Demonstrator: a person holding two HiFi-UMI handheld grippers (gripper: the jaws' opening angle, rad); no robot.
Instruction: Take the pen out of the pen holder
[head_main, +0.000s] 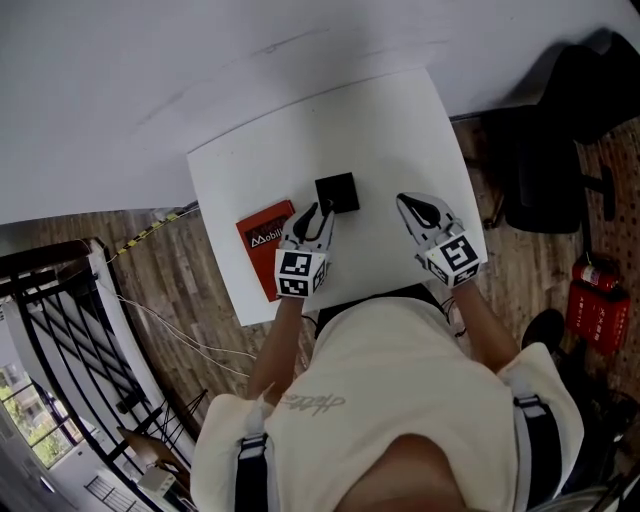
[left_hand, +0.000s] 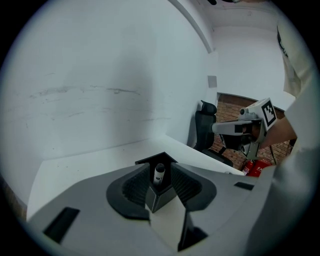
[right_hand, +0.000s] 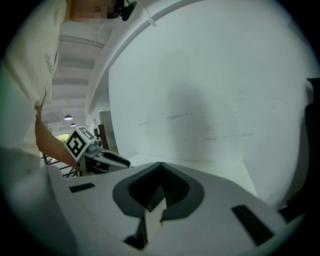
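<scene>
The black square pen holder stands on the white table. In the left gripper view it is seen corner-on as the holder, with a pen upright inside, its dark cap on top. My left gripper is right at the holder's near side and open. In its own view, the left gripper has the holder and pen between its spread pads, which do not press on them. My right gripper hovers to the holder's right, shut and empty; in its own view the right gripper has its tips meeting.
A red book lies on the table left of the left gripper. A white wall rises behind the table. To the right stand a black office chair and a red fire extinguisher. A dark railing is at the left.
</scene>
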